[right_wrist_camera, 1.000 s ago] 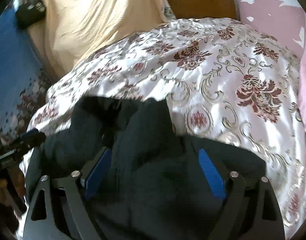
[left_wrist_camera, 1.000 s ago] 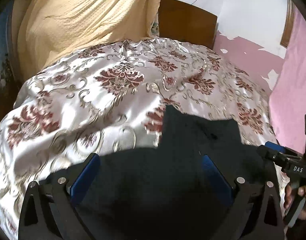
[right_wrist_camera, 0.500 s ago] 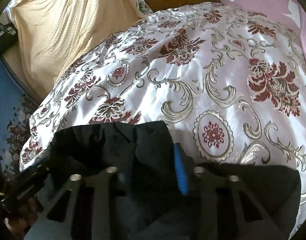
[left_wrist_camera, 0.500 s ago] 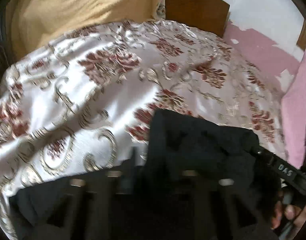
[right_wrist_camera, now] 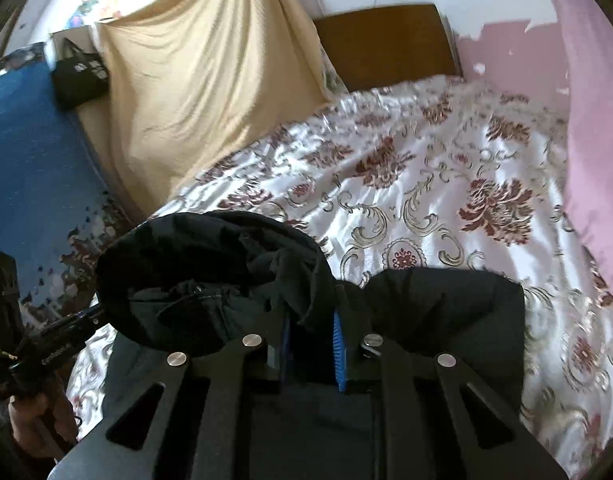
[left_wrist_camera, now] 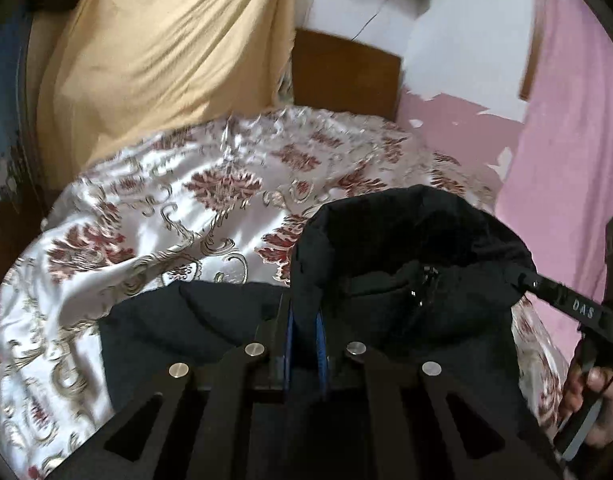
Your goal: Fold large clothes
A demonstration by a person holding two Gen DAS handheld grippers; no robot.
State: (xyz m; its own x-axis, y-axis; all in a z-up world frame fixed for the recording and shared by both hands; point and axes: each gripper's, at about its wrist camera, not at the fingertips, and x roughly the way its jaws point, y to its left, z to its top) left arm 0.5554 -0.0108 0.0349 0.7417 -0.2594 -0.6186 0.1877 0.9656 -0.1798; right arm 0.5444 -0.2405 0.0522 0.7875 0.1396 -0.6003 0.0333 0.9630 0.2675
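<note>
A large black garment point(left_wrist_camera: 406, 248) lies at the near edge of a bed with a white, red-flowered bedspread point(left_wrist_camera: 166, 220). My left gripper point(left_wrist_camera: 304, 320) is closing, and its blue pads pinch a fold of the black fabric. My right gripper point(right_wrist_camera: 311, 320) is closing too, its pads pressed on another fold of the garment point(right_wrist_camera: 210, 264). The stretch of cloth between the two grips is lifted off the bed and sags like a pouch, with a zip showing inside. Each wrist view catches the other gripper at its edge, gripping the same cloth.
A yellow cloth point(left_wrist_camera: 158, 60) hangs at the back left beside a brown headboard point(left_wrist_camera: 346, 76). Pink fabric point(left_wrist_camera: 566, 140) runs along the right side of the bed. A blue surface point(right_wrist_camera: 30, 152) with a black bag point(right_wrist_camera: 80, 76) is on the left.
Both grippers went from wide open over the flat garment to closed on its fabric. They rose and pulled back, lifting the garment's edge off the bedspread.
</note>
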